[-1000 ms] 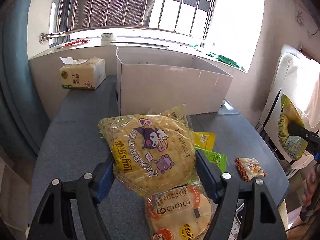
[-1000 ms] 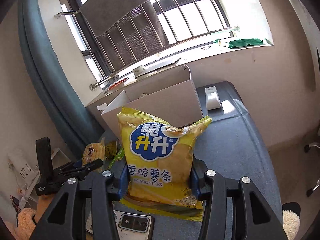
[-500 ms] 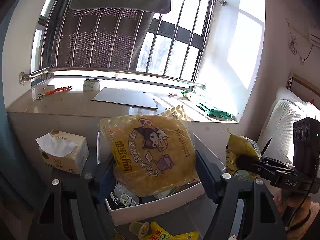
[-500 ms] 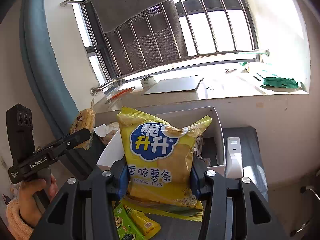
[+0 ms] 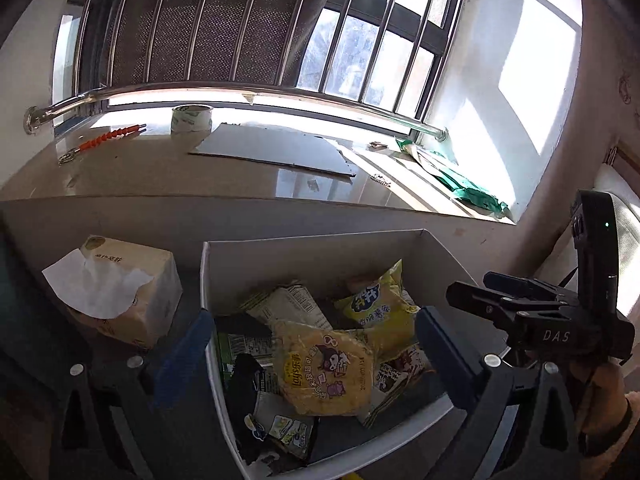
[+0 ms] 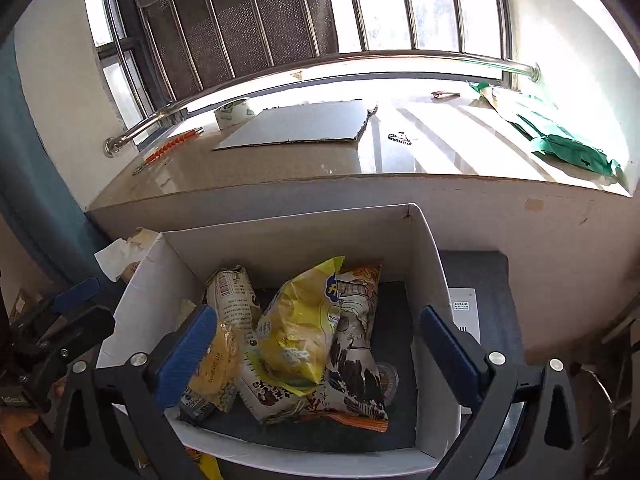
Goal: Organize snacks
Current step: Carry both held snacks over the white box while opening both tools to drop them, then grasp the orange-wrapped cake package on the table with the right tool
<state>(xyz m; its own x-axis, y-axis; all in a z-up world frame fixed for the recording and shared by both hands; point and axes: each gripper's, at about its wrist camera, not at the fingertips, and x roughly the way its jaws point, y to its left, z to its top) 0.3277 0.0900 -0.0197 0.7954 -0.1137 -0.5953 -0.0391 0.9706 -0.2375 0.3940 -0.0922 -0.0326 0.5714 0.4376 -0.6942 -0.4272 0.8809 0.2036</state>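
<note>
Both bags (image 5: 326, 372) now dropped in box (image 5: 308, 246).

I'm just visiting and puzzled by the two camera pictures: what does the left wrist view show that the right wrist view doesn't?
Only the left wrist view shows the whole tissue box beside the box, the Lay's bag face up with its cartoon print, and the right gripper seen from outside.

Only the right wrist view shows a white device on the table to the right of the box, and the left gripper from outside.

Both show the white box full of snacks, the yellow potato sticks bag, the tape roll and the cardboard sheet on the sill.
</note>
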